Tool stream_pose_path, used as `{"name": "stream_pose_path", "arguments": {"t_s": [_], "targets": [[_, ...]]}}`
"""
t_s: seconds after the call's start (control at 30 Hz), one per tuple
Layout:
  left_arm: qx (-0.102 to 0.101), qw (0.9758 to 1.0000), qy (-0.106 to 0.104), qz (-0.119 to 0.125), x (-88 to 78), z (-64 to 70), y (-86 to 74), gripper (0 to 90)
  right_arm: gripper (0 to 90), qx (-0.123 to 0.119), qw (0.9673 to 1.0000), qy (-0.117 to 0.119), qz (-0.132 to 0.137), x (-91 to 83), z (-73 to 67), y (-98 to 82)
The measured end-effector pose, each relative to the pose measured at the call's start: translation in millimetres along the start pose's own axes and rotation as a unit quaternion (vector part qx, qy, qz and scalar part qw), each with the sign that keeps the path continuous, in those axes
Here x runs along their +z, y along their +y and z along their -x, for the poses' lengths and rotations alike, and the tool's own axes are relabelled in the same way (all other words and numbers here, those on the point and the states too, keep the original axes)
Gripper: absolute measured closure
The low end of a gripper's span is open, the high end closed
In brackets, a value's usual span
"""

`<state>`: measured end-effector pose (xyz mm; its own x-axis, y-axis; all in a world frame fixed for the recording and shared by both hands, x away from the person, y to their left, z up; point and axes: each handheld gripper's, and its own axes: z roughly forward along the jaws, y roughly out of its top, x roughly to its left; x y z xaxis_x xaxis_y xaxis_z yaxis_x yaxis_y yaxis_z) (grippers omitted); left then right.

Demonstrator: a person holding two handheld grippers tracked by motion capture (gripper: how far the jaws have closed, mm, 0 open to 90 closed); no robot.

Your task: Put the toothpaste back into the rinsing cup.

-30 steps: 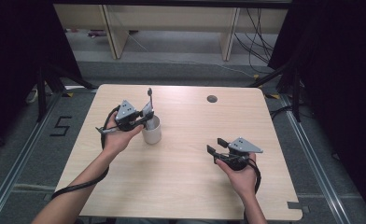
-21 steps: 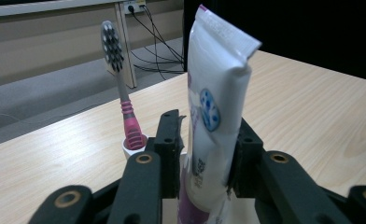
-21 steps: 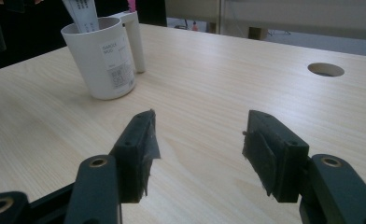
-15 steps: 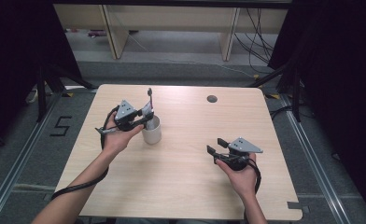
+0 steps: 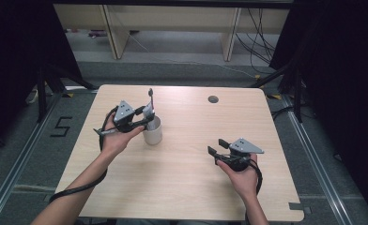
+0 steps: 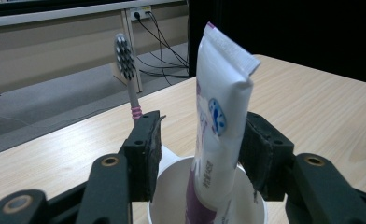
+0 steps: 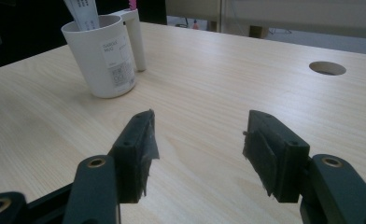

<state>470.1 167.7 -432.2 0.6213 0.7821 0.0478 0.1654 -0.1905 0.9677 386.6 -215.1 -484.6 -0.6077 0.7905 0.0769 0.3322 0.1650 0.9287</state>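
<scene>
**Black two-jaw grippers on bare forearms**

Both forearms are bare, with no sleeves in sight. The left gripper (image 5: 147, 117) and right gripper (image 5: 216, 146) are black, each topped by a grey three-cornered plate. A black cable trails from each. Close up, the jaws are blocky black pads with small screw holes, hinged on arms with brass-coloured rivets.

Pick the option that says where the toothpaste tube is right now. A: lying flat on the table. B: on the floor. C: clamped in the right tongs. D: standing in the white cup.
D: in the left gripper view the toothpaste tube stands upright with its lower end inside the white cup.
</scene>
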Motion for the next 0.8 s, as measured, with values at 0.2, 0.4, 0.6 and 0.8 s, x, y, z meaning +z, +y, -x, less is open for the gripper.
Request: {"name": "stream_pose_path", "arguments": {"t_s": [0.2, 0.4, 0.6, 0.8], "targets": [[0.000, 1.0000, 0.002, 0.003, -3.0, 1.4, -0.2, 44.0, 43.3, 0.020, 0.9998, 0.004, -0.002, -0.2, -1.8, -0.4], [-0.009, 0.9999, 0.009, 0.007, -13.9, 2.7, -1.7, 38.9, 43.3, 0.005, 1.0000, 0.001, 0.004, -0.1, 0.4, -0.3], [-0.012, 0.9999, 0.007, 0.004, -28.2, 4.4, -8.3, 34.1, 43.3, 0.005, 1.0000, -0.002, 0.000, -1.1, 0.5, -0.2], [-0.005, 0.9999, 0.006, 0.013, -41.2, 5.3, -12.3, 33.7, 43.3, 0.005, 1.0000, -0.003, 0.000, -1.2, 0.6, -0.3]]}}
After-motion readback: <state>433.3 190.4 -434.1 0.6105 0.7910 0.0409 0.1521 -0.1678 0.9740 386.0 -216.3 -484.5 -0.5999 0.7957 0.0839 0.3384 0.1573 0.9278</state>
